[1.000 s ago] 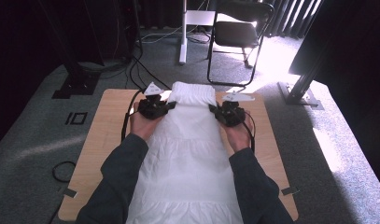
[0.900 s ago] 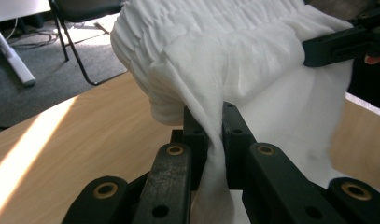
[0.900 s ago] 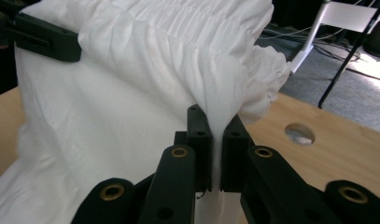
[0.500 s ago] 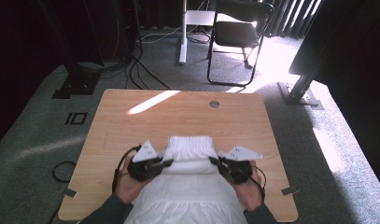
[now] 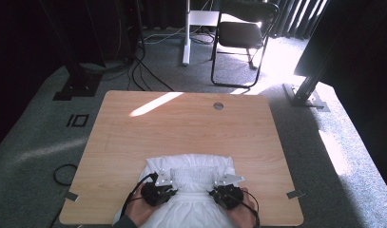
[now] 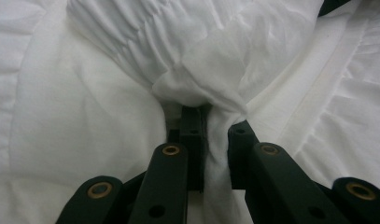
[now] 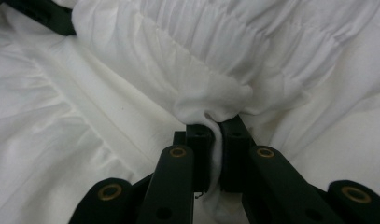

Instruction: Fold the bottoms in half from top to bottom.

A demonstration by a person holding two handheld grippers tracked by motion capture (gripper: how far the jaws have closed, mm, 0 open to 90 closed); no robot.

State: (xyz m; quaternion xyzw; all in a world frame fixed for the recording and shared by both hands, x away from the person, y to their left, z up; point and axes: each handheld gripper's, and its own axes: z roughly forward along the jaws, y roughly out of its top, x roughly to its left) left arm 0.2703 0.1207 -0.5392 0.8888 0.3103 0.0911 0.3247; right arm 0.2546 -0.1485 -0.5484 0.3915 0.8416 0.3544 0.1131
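High view: the white garment (image 5: 193,183) has been folded back toward the near desk (image 5: 134,137) edge, its gathered hem pinched by left gripper (image 5: 159,192) and right gripper (image 5: 227,194); release seems next.

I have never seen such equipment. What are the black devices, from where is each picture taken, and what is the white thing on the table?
No robot is here. A person sits at a wooden table and holds a hand tool in each hand: the left gripper and the right gripper. Each has two black jaws that pinch like tongs.

The wide picture comes from a fixed camera above the person, looking forward and down. The two close pictures come from small cameras riding on the grippers, looking along their jaws.

On the table lies a white garment with a gathered, elastic-looking band, folded over at the near edge. Each gripper is shut on a bunch of its cloth: the left and the right. Behind the table stands a folding chair.
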